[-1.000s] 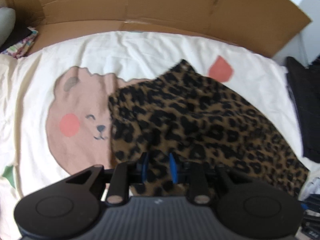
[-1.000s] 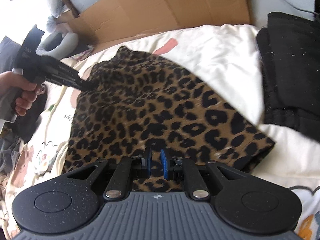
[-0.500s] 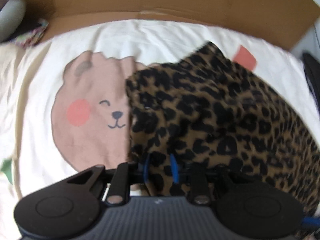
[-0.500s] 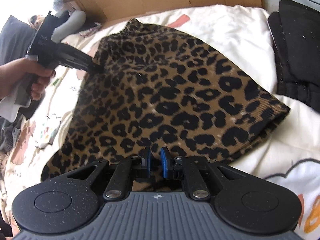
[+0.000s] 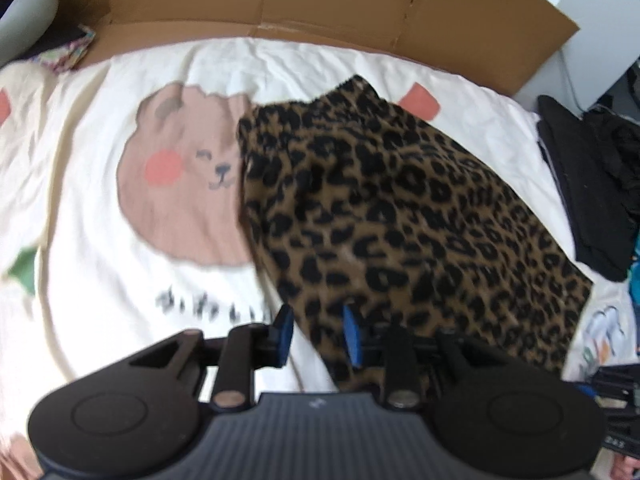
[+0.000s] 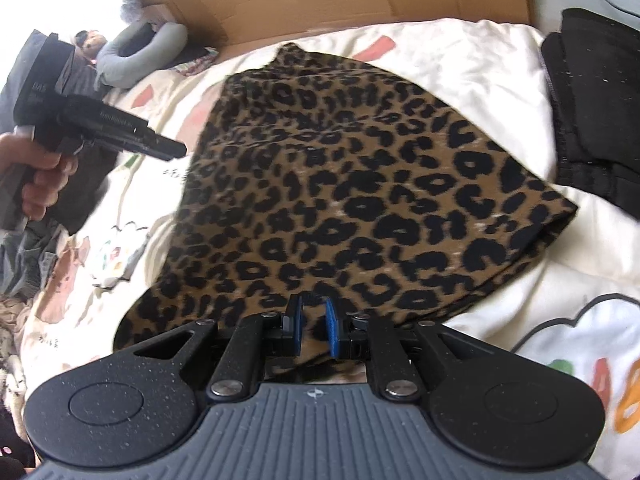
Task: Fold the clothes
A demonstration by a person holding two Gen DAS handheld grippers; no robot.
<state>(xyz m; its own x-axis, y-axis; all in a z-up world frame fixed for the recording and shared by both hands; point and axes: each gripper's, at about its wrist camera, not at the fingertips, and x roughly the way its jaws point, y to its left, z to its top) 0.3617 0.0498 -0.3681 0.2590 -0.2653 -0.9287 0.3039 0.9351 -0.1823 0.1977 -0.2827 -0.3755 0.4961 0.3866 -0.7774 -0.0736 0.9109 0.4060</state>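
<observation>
Leopard-print garment [image 6: 352, 200] is spread on the bed [image 6: 472, 64], long axis running lower left to upper right. Right gripper [image 6: 312, 330] is clamped on its near hem. Left gripper [image 6: 176, 151] – jaws just opened, nothing pinched – is held clear at the garment's left edge.

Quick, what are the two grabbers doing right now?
Left gripper: open, jaws just been opening, holding nothing.
Right gripper: closed on the leopard-print garment.
</observation>
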